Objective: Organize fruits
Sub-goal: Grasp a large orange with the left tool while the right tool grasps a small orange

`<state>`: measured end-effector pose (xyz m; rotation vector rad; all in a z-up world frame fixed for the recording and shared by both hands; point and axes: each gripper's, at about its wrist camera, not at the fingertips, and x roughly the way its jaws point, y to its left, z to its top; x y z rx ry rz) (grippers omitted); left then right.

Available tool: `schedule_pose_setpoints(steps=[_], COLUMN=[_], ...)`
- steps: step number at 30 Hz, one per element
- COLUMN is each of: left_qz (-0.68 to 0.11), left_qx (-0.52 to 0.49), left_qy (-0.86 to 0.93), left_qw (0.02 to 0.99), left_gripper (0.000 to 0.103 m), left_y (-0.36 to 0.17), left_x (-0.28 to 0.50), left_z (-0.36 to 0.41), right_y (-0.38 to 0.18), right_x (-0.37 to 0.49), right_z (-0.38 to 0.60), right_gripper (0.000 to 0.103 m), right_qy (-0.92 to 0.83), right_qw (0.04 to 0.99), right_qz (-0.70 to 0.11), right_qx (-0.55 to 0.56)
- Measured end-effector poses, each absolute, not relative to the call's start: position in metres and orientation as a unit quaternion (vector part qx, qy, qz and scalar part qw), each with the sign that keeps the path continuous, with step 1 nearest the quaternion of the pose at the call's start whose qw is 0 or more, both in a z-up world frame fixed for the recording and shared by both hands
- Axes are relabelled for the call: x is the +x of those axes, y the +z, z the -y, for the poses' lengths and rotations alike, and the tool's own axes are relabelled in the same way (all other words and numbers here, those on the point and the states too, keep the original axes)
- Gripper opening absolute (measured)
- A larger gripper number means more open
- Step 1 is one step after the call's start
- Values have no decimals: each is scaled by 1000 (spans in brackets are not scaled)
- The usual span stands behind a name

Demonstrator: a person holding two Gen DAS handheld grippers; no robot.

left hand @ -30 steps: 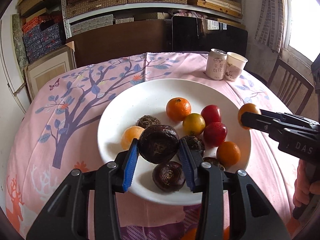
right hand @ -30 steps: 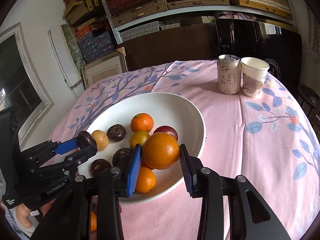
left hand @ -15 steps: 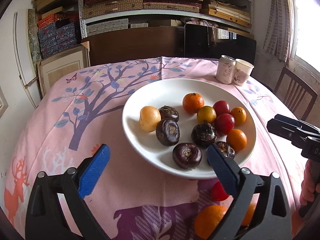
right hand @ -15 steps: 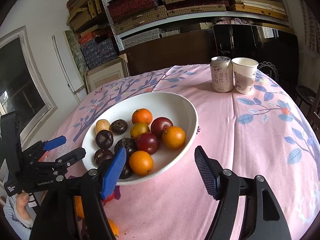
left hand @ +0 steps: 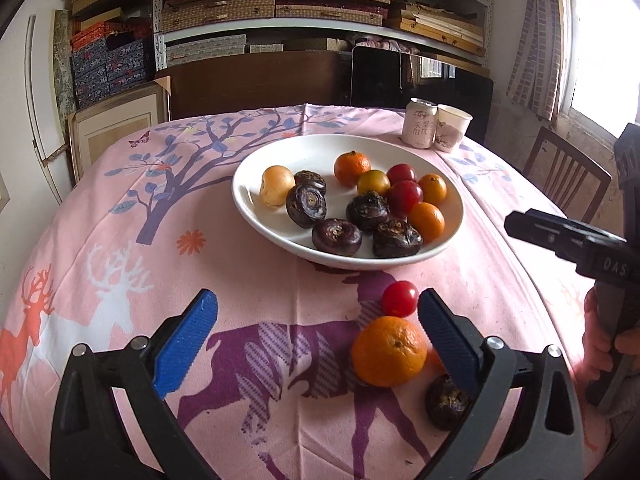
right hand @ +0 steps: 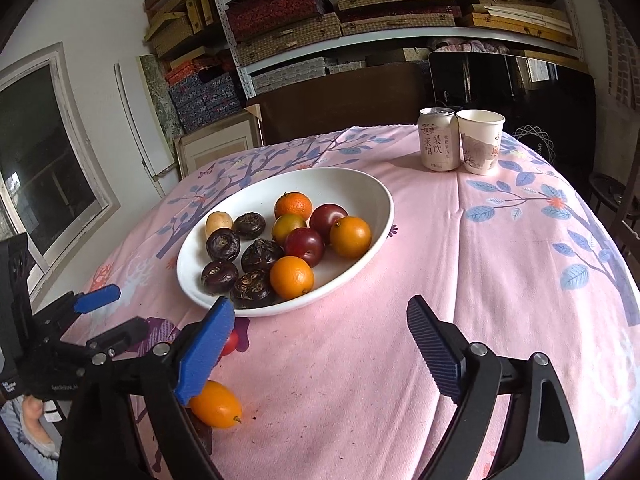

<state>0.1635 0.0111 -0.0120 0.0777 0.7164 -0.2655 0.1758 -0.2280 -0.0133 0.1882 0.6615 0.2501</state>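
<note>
Fingers apart; can printed 梨饮.

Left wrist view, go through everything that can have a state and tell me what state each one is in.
Left tongs: open, empty.
Right tongs: open, empty, jaws just opened wider.
Plate: upright on the cloth, holding fruit.
Can: upright, beside the cup.
Cup: upright, contents not visible.
Tomato: loose on the cloth, outside the plate.
Orange: loose on the cloth, outside the plate.
</note>
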Motion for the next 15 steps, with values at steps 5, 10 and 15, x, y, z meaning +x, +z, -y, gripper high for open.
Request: schedule_pose_setpoints(steps=[5,10,15], left_qz=[-355,-366,-383], left_qx=[58,87,102], left_qy=[-143,-139,-138], left_qw=[922,916,908], left_gripper=[98,98,99], left_y=[-18,-25,-35], left_x=[156,157,161], left_z=[-1,9,14], right_y=[-17,-17,-18], right_x=[179,179,179], right_z=[233,232,230], right_gripper=[90,90,91], right_qy=[119,121,122], right_qw=[929,929,928], right_qz=[-334,-334,-337], right_qx=[110,109,104])
